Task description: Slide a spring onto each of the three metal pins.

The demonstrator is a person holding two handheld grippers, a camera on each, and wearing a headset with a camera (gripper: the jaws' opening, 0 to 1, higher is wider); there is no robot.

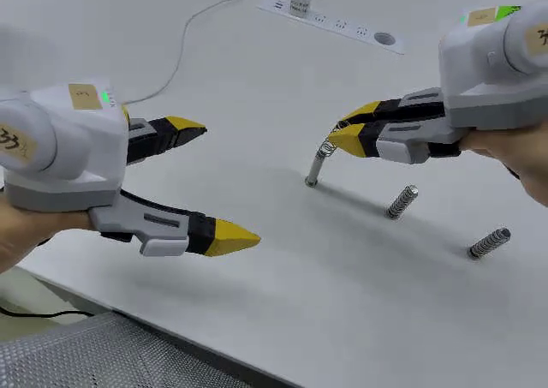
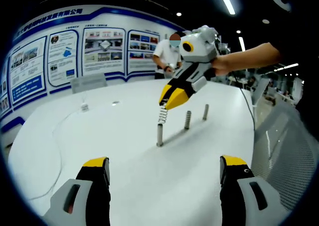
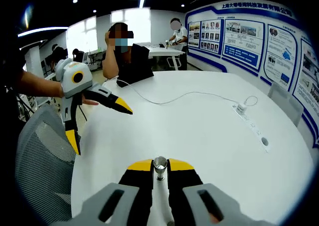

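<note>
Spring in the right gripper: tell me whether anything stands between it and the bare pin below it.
Nothing visible does. The right gripper holds the spring at the top of the bare pin. The two loaded pins stand apart from it, and the left gripper hangs open well to the side.

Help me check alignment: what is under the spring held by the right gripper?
A metal pin stands under the spring, its bare lower shaft resting on the white table. The spring's coils cover the pin's top, so its depth inside the spring is hidden.
</note>
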